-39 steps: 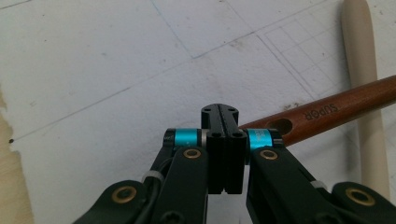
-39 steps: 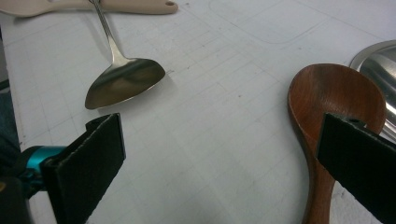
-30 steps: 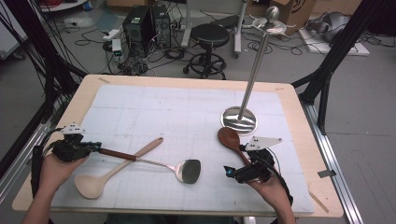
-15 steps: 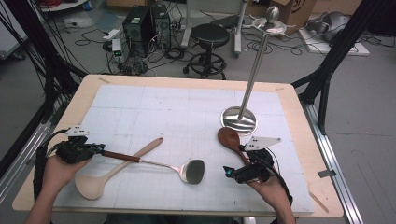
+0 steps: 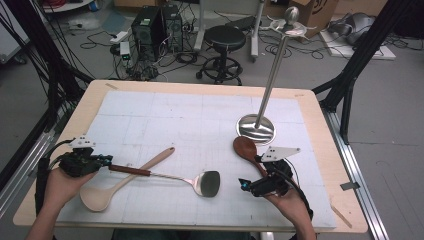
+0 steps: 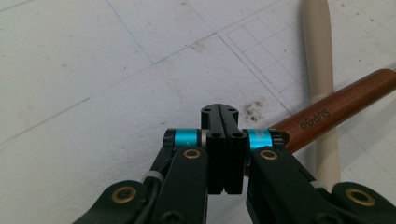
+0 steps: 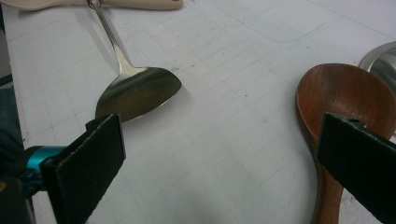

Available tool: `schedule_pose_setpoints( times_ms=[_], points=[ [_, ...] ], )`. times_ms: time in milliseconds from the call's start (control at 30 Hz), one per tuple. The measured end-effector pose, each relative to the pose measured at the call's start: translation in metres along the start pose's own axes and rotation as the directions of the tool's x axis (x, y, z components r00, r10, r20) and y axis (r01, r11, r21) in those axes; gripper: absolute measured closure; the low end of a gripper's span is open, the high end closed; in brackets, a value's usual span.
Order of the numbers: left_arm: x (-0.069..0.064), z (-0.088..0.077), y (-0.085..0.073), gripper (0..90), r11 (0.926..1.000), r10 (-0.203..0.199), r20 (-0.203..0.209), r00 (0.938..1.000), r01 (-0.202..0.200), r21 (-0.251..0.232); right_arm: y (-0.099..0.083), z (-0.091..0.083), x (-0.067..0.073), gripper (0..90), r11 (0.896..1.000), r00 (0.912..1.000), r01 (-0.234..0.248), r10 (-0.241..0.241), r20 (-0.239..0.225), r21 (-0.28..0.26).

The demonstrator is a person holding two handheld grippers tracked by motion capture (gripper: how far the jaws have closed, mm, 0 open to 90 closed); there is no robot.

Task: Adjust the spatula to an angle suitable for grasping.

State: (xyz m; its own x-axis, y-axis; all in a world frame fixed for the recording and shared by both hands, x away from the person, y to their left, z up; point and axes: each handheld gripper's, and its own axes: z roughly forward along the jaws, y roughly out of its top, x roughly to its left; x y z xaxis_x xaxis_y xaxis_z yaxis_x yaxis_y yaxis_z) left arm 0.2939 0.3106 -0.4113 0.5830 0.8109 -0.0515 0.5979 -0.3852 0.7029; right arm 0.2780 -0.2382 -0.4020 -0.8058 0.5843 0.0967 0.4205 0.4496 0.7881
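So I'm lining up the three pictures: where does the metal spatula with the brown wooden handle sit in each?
High view: the metal spatula lies at lower centre, its handle running left to the left gripper.
Left gripper view: its brown handle shows at the right, beside the shut fingers.
Right gripper view: its steel blade lies upper left.
Shared landmark: the pale wooden spoon, which the spatula's handle crosses.

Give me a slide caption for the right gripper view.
Open right gripper between metal spatula and dark wooden spoon on the gridded mat.
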Motion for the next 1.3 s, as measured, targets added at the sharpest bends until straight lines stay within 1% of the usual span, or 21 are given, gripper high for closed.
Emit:
schedule_pose_setpoints(
  times_ms=[100, 200, 433, 500, 633, 700, 733, 933, 1033, 1067, 1300],
  points=[
    [-0.003, -0.004, -0.003, 89.3, 1.0000, 0.003, -0.007, 1.0000, -0.003, -0.002, 0.000, 0.000, 0.000, 0.6, 1.000, 1.0000, 0.001, -0.001, 0.000, 0.001],
    [-0.003, -0.005, -0.006, 88.8, 0.9999, 0.008, -0.023, 0.9997, -0.008, 0.010, 0.000, -0.001, 0.001, 0.6, 1.000, 1.0000, -0.001, 0.001, -0.001, 0.001],
    [-0.003, -0.008, -0.013, 87.9, 0.9997, -0.009, -0.031, 0.9995, 0.010, 0.021, 0.000, 0.000, 0.001, 0.6, 1.000, 1.0000, -0.004, 0.004, -0.002, 0.000],
    [-0.004, -0.007, -0.014, 87.8, 0.9996, -0.016, -0.028, 0.9995, 0.017, 0.023, 0.000, 0.000, 0.001, 0.6, 1.000, 1.0000, 0.003, -0.003, -0.003, 0.000],
    [-0.007, -0.005, -0.013, 88.5, 0.9993, -0.014, -0.025, 0.9996, 0.015, 0.034, 0.001, 0.000, 0.002, 0.6, 1.000, 1.0000, 0.003, -0.003, -0.003, 0.001],
    [-0.009, -0.004, -0.013, 89.3, 0.9994, -0.015, -0.035, 0.9993, 0.016, 0.032, 0.001, 0.000, 0.002, 0.6, 1.000, 1.0000, 0.004, -0.004, -0.004, 0.000],
    [-0.009, -0.004, -0.012, 89.4, 0.9994, -0.020, -0.034, 0.9992, 0.021, 0.026, 0.001, 0.000, 0.002, 0.6, 1.000, 1.0000, -0.001, 0.001, -0.005, 0.001],
    [-0.011, -0.004, -0.011, 89.7, 0.9996, -0.023, -0.036, 0.9991, 0.024, 0.017, 0.001, 0.000, 0.002, 0.6, 1.000, 1.0000, 0.005, -0.005, -0.001, -0.003],
    [-0.013, -0.003, -0.010, 89.7, 0.9997, -0.016, -0.034, 0.9993, 0.016, 0.020, 0.002, 0.000, 0.003, 0.6, 1.000, 1.0000, 0.002, -0.002, -0.002, 0.001],
    [-0.014, -0.003, -0.010, 89.8, 0.9997, -0.016, -0.034, 0.9993, 0.016, 0.018, 0.002, 0.001, 0.003, 0.6, 1.000, 1.0000, 0.009, -0.009, -0.002, 0.001],
    [-0.020, 0.001, -0.007, 89.8, 0.9997, -0.001, -0.025, 0.9997, 0.001, 0.023, 0.004, 0.004, 0.005, 0.6, 1.000, 0.9998, 0.018, -0.018, -0.011, 0.003]
  ],
)
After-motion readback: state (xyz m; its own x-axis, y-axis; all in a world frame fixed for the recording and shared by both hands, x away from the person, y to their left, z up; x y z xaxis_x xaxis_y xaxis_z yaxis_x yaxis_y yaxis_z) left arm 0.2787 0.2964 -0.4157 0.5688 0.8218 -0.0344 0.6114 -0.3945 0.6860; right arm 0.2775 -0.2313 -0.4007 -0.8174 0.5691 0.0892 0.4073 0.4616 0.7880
